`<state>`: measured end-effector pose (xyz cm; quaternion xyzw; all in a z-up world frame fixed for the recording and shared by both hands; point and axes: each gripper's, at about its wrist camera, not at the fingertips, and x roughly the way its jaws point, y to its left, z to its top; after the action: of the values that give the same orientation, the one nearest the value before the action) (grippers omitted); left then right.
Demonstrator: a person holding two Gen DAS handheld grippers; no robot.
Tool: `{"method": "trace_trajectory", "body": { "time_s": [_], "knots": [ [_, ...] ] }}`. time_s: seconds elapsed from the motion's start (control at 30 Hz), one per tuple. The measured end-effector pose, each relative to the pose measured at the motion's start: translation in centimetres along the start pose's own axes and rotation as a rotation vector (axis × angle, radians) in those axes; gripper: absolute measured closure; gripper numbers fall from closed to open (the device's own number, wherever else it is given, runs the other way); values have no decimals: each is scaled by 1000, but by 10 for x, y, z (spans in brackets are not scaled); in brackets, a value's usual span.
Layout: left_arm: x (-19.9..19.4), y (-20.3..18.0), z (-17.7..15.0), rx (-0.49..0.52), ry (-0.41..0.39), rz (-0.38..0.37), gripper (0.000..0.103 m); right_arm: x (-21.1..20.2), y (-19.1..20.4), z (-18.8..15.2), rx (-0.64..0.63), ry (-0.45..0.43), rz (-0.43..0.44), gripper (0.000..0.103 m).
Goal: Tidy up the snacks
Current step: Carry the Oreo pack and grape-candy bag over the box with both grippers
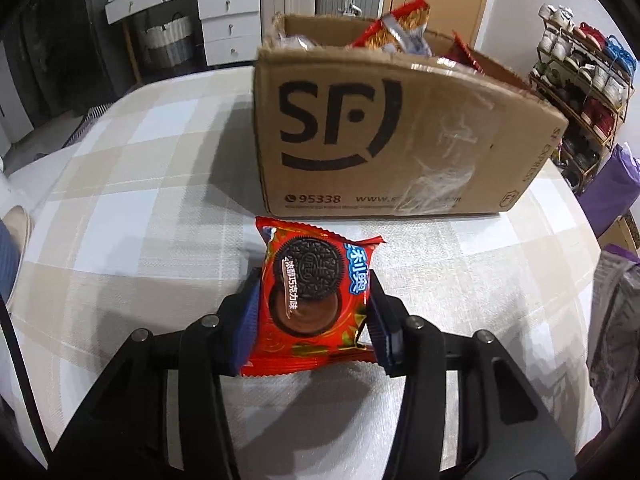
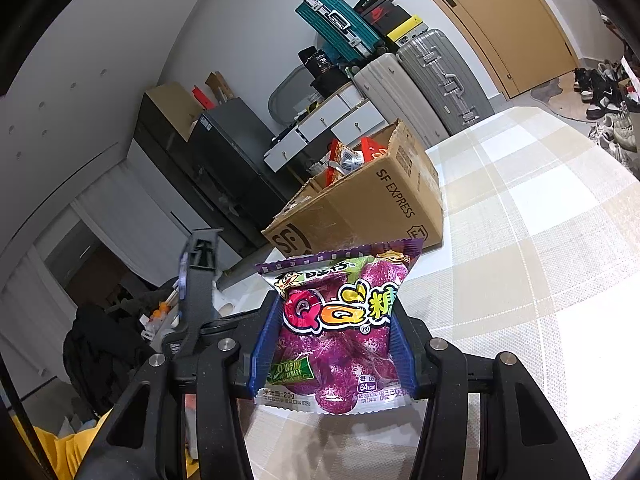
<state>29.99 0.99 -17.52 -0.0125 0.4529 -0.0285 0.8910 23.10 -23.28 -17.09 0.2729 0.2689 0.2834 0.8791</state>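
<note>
Left wrist view sits low and close over the checked tablecloth [image 1: 132, 184], tilted steeply down, cardboard box [image 1: 384, 136] near at 12 o'clock. Right wrist view is rolled, looking more level, same box [image 2: 372, 204] farther off at 12 o'clock. Both share box, tablecloth [image 2: 520, 208] and grey suitcase [image 2: 440, 76].

A brown cardboard box [image 1: 384, 128] printed with a black logo stands on the checked-cloth bench [image 1: 140, 208], toward its far edge, with crinkled foil snack bags [image 1: 400, 28] sticking up inside it. Just before the box's near wall, a red cookie packet [image 1: 312, 300] sits between the left tool [image 1: 310, 320] pads. Nearer the bench's right side, a purple gummy-candy bag [image 2: 336, 336] sits between the right tool [image 2: 332, 344] pads, off the bench.
</note>
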Motion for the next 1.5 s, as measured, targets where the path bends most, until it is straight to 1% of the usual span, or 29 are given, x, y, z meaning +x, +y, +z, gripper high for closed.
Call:
{"method": "trace_trajectory", "body": {
  "time_s": [0.2,0.33,0.43,0.67,0.83,0.93,1.1,1.17,1.33,1.4,1.5],
  "knots": [
    [-30,3,-8,-2,-35,-25,59,-1,0,-3,-8,-3,-11,52],
    [-59,6,-21,-6,-57,-47,59,-4,11,-4,-31,-7,-20,52],
    [-83,7,-32,-5,-80,-71,59,-11,27,-6,-71,-2,-26,52],
    [-152,4,-57,14,-169,-85,58,-44,75,-2,-167,-7,-43,52],
    [-207,5,-76,19,-249,-94,58,-73,111,-1,-254,-33,-80,52],
    [-240,8,-90,19,-293,-107,58,-91,130,-3,-290,-51,-87,52],
    [-290,13,-111,21,-365,-109,58,-114,149,-19,-339,-62,-106,52],
    [-309,14,-121,20,-387,-122,58,-120,155,-26,-348,-64,-106,52],
    [-339,15,-142,21,-421,-136,58,-138,159,-46,-351,-85,-105,52],
    [-345,16,-150,18,-419,-153,58,-138,160,-48,-349,-75,-103,52],
    [-348,15,-159,17,-409,-149,58,-138,159,-52,-342,-67,-102,52]
  ]
}}
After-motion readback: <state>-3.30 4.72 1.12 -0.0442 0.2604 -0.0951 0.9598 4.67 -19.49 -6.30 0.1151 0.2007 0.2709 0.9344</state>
